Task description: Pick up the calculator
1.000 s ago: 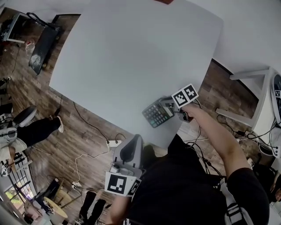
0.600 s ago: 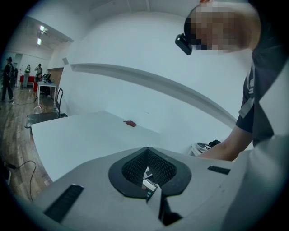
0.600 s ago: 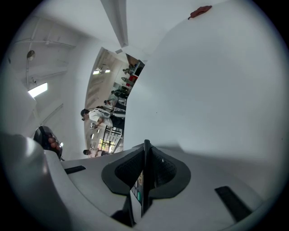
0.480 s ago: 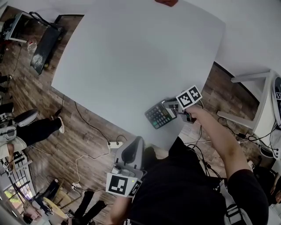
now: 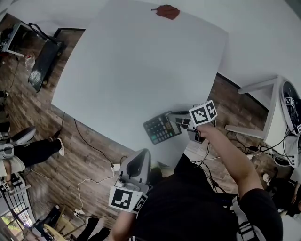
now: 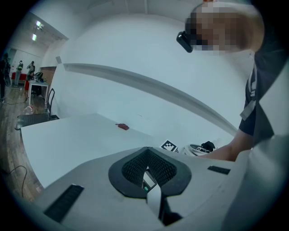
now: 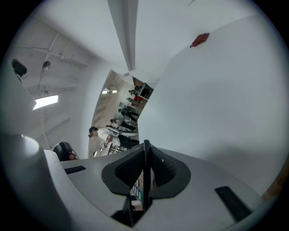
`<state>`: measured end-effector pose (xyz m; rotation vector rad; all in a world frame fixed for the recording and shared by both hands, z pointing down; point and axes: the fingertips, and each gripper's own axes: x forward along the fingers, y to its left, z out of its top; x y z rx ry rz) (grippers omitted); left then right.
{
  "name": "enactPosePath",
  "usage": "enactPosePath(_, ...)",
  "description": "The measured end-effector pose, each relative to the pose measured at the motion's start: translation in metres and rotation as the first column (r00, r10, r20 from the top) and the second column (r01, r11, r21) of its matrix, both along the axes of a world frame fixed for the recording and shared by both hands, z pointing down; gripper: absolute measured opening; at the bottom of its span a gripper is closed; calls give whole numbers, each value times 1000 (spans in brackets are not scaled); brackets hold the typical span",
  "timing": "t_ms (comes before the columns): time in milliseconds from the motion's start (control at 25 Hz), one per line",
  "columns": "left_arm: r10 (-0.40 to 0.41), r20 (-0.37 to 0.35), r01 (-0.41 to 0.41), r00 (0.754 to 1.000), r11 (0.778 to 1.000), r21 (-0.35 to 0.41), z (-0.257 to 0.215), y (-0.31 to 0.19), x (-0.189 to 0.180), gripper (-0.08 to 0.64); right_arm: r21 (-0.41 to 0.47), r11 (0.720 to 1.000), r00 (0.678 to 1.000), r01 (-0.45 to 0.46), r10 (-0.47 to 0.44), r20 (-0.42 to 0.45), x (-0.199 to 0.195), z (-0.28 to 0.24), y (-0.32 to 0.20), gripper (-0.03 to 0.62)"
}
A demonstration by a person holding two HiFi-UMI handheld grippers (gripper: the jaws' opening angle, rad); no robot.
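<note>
**Head view.** The calculator [image 5: 162, 128] lies at the near edge of the white tabletop [image 5: 131, 70], lower centre-right of the frame. It is gripped at its right end by the right gripper [image 5: 178, 123]. Whether it rests on the surface or is clear of it cannot be told. The left gripper [image 5: 140, 157] hangs below the tabletop edge at lower centre, over the wood-plank floor [image 5: 70, 155], with its fingers hidden from this angle. A small red object [image 5: 165, 11] sits at the far edge, top centre. Cables and a white power strip [image 5: 115, 166] lie on the floor

**Left gripper view.** The fingers of the left gripper [image 6: 151, 189] are pressed together with nothing seen between them. Beyond them are the tabletop [image 6: 67, 140] and the red object [image 6: 123, 127]. The calculator is not visible here

**Right gripper view.** The fingers of the right gripper [image 7: 144, 180] are clamped on the calculator [image 7: 136, 189]. It is seen edge-on as a thin dark line, with only a few keys showing at lower centre. The tabletop [image 7: 216, 99] fills the right half, with the red object [image 7: 199, 39] at upper right. Distant people [image 7: 106, 135] at centre-left are too small to make out
</note>
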<state>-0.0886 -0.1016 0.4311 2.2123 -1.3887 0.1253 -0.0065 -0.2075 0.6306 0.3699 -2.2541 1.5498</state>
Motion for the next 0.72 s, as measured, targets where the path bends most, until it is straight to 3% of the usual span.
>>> enactPosePath(280,58,-28,-57,998,998,41,-15,-1,5,6,12,985,981,-174,172,93,8,-70,-5,54)
enactPosePath(720,153,-20,-148,988,978,146,-52,6,6,6,75,915,902,-397,374,216,14,-173,34,53)
